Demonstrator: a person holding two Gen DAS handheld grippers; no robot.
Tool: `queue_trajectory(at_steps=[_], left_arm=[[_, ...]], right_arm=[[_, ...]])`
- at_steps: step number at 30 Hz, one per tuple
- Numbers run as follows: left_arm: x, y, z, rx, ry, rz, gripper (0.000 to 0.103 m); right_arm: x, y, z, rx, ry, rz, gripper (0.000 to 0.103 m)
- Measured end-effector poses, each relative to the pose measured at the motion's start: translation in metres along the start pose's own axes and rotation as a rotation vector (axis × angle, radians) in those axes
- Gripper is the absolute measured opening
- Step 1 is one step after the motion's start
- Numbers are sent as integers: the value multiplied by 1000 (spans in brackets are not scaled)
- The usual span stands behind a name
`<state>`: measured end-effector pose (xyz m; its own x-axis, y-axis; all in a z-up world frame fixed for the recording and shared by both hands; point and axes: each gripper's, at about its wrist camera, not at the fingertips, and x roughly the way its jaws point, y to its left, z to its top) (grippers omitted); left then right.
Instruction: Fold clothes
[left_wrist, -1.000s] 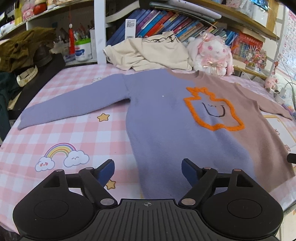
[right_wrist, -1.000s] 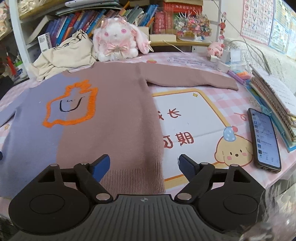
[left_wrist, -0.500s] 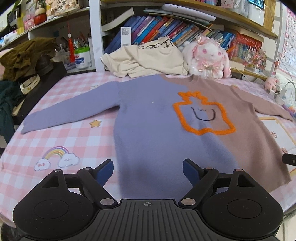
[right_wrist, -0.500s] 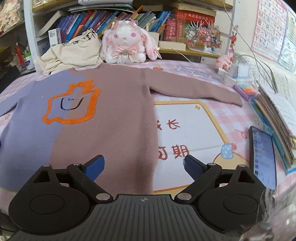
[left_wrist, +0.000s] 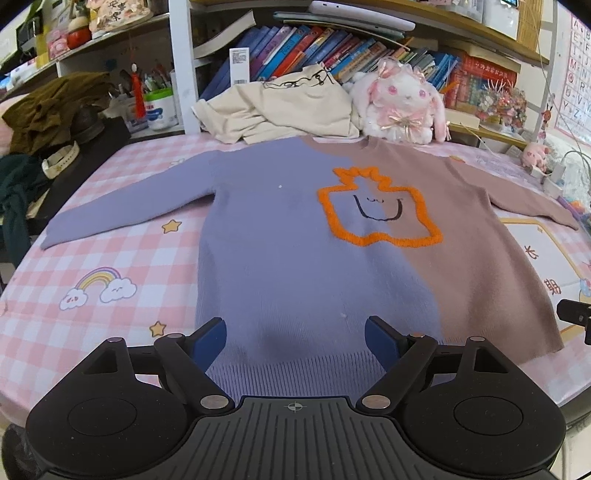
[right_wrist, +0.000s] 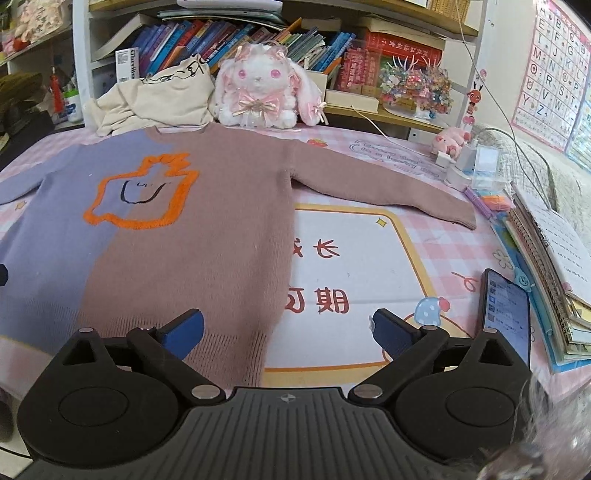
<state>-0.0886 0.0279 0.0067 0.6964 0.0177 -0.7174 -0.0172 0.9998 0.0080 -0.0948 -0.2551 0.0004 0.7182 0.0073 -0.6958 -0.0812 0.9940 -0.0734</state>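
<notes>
A half lilac, half mauve sweater (left_wrist: 295, 258) with an orange outlined figure lies flat, front up, on the pink checked table, both sleeves spread out. It also shows in the right wrist view (right_wrist: 192, 240). My left gripper (left_wrist: 295, 336) is open and empty, above the lilac hem. My right gripper (right_wrist: 288, 328) is open and empty, over the mauve hem corner and the table print. A cream garment (left_wrist: 280, 107) lies heaped at the back.
A plush rabbit (right_wrist: 262, 92) sits behind the collar, in front of bookshelves. A phone (right_wrist: 506, 314), notebooks (right_wrist: 546, 251) and chargers (right_wrist: 469, 162) lie at the right. Dark clothes (left_wrist: 44, 122) are piled at the left edge.
Both grippers have pulled back toward the near table edge, so the sweater's hem now shows in both views. Both stay open.
</notes>
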Motion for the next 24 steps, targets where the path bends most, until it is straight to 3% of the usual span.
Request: queue_trajectory(at_steps=[10, 18, 24], left_arm=[[-3, -14, -8, 48, 37, 16, 85], [6, -21, -8, 119, 35, -47, 85], [18, 3, -3, 143, 39, -109, 85]], right_arm=[[1, -4, -11, 5, 27, 14, 102], [-1, 4, -15, 4, 42, -17, 102], [-1, 25, -16, 44, 63, -65, 102]])
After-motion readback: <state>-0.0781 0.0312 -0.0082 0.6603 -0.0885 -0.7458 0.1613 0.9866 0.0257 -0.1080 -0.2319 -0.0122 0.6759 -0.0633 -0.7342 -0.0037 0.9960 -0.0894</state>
